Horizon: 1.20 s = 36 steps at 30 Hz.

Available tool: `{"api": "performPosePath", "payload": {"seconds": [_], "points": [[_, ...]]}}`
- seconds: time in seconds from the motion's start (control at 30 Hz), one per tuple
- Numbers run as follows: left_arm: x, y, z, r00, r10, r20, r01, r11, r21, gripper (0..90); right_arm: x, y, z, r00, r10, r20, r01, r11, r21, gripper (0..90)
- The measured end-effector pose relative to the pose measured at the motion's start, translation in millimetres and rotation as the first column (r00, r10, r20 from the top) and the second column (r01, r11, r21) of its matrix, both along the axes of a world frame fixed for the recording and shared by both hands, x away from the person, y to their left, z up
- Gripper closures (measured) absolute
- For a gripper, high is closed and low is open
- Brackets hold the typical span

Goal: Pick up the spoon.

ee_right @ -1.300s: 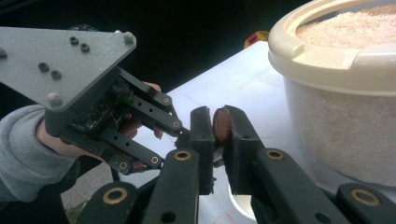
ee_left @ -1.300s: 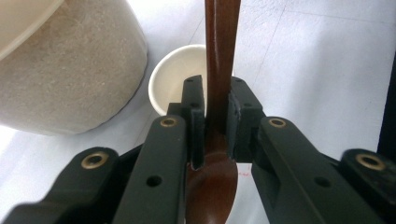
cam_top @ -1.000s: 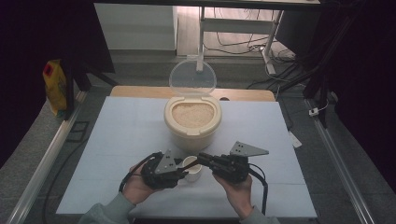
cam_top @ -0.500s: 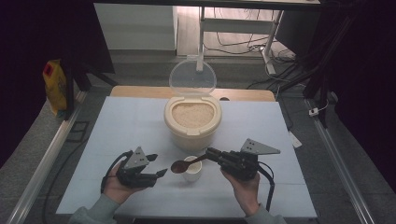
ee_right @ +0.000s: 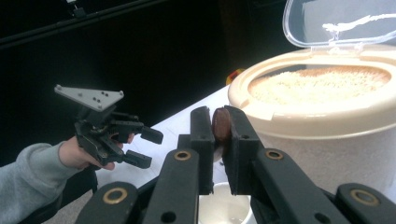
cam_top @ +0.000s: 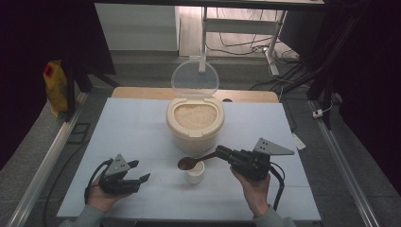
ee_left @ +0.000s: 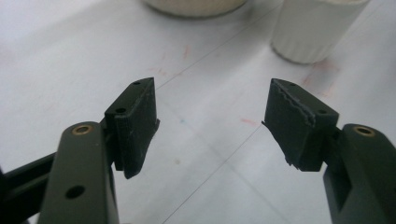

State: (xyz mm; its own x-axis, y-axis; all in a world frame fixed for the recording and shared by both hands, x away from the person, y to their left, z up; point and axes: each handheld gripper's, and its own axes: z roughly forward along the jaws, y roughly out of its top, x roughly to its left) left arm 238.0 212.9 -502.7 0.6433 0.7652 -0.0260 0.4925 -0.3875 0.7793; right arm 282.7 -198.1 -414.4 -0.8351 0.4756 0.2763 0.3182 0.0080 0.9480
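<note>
A cream rice container (cam_top: 195, 124) stands mid-table with its clear lid (cam_top: 195, 78) tipped up; grain fills it (ee_right: 317, 84). In front of it sits a small white cup (cam_top: 194, 173), also at the top right of the left gripper view (ee_left: 317, 29). My right gripper (cam_top: 221, 153) is shut on the handle of a brown wooden spoon (cam_top: 189, 163), whose bowl hovers over the cup. The spoon's handle end (ee_right: 220, 125) shows pinched between the jaws. My left gripper (cam_top: 140, 171) rests open near the front left of the table, holding nothing (ee_left: 212, 122).
A white mat (cam_top: 127, 132) covers the table. A yellow bottle (cam_top: 56, 88) stands off the table at the far left. Metal rails run along both sides. Cables and a table frame lie behind.
My left gripper has drawn back to the left, away from the cup, and opened. The right gripper has shifted right a little with the spoon over the cup.
</note>
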Motion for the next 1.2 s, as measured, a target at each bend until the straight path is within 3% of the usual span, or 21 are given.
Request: {"api": "performPosePath", "payload": {"seconds": [0.83,1.2], "points": [[0.1,4.2,-5.0,0.9997,0.008,-0.022,-0.008,0.9999,0.009,30.4,-2.3,-21.8,29.3,0.9977,-0.033,0.059,0.027,0.9953,0.093,82.6],[1.3,2.9,-6.2,0.9994,0.004,-0.033,-0.004,0.9999,0.016,29.5,3.3,-31.0,41.5,0.9932,-0.079,0.086,0.068,0.9904,0.120,82.7]]}}
